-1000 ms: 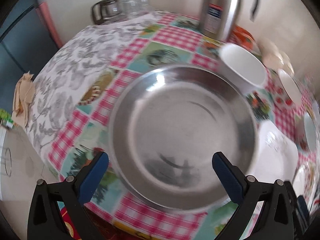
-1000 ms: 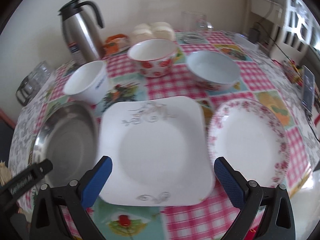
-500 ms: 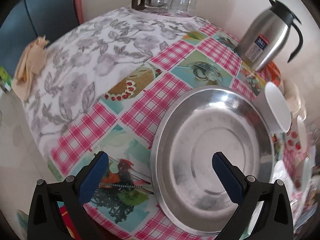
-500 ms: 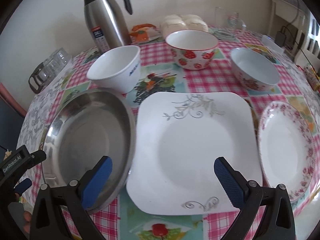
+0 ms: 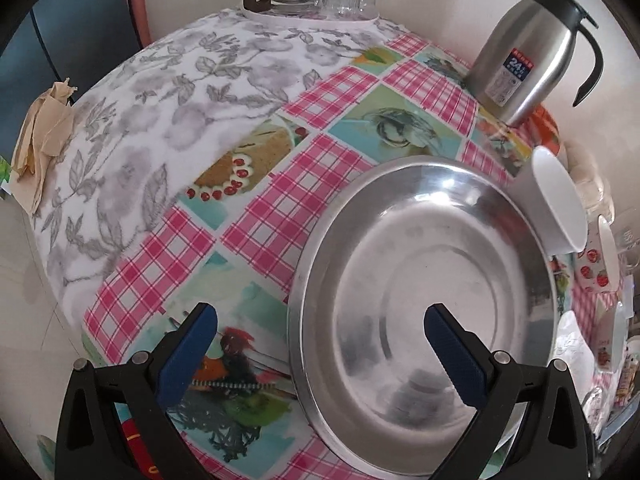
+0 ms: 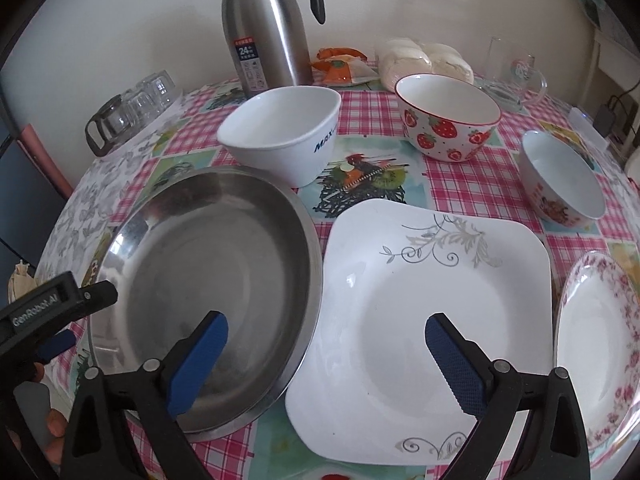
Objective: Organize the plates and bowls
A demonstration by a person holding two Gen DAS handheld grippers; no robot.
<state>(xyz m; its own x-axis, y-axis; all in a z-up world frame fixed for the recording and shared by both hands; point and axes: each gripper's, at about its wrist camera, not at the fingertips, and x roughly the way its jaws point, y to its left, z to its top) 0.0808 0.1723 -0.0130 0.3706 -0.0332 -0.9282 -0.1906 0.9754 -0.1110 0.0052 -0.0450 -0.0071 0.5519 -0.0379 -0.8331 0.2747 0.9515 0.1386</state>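
At table's left edge: left gripper point(image 6: 60, 320) over near-left rim of steel dish point(image 6: 208, 292), fingers spread wide, nothing held. In left wrist view, left gripper point(image 5: 320, 354) straddling that rim, one pad over the cloth, other over the dish point(image 5: 424, 300) interior. Glass pot and tumblers point(image 6: 128, 112) at far-left edge. Steel dish at near-left, flat on tablecloth point(image 6: 460, 184), right rim touching or overlapping left edge of square white plate point(image 6: 424, 312); can't tell which. White bowl point(image 6: 284, 132) just behind the dish, upright. Steel thermos point(image 6: 266, 28) at far edge behind white bowl. Right gripper point(image 6: 326, 356) at near edge, jaws wide apart, empty; left pad over the dish, right pad over square plate. Square plate near-centre, grey scroll pattern. Strawberry bowl point(image 6: 448, 120) far centre-right, upright. Orange packet point(image 6: 340, 64) and white bagged buns point(image 6: 424, 60) behind it at far edge. Glass mug point(image 6: 516, 76) far right. Small floral bowl point(image 6: 560, 178) right side, apart from square plate. Rose-rimmed plate point(image 6: 600, 344) at near-right edge, just beside square plate.
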